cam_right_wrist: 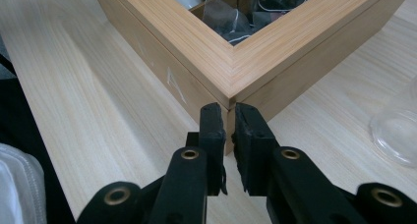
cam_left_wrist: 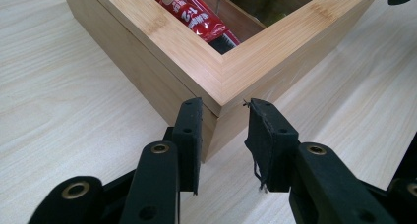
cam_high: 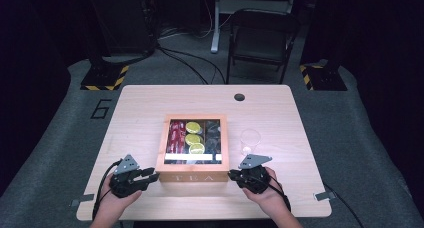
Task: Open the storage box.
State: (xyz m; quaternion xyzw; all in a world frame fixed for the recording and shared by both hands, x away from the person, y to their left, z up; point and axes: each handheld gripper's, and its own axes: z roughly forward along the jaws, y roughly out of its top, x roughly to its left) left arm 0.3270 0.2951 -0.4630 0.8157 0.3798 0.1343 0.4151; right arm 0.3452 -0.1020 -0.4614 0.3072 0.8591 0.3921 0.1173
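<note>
"TEA" on the wooden box (cam_high: 192,177) front; numeral "6" on the grey floor (cam_high: 101,108).

Tea box (cam_high: 192,172) mid-table (cam_high: 145,100), packets (cam_high: 176,135) in its left compartment, glass (cam_high: 250,141) just right, chair (cam_high: 260,38) behind table.

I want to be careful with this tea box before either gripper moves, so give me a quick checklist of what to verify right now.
1. Left gripper lined up on the tea box near-left corner: ok, jaws open either side of it.
2. Right gripper on the near-right corner: ok, jaws nearly together at the corner edge; a firm hold, cannot tell.
3. Box flat on the table: ok.
4. Lid latched or free: cannot tell.
5. Clear cup apart from the box: ok, though close to its right side.
6. Contents settled, red packets, lime-print packets: ok.
</note>
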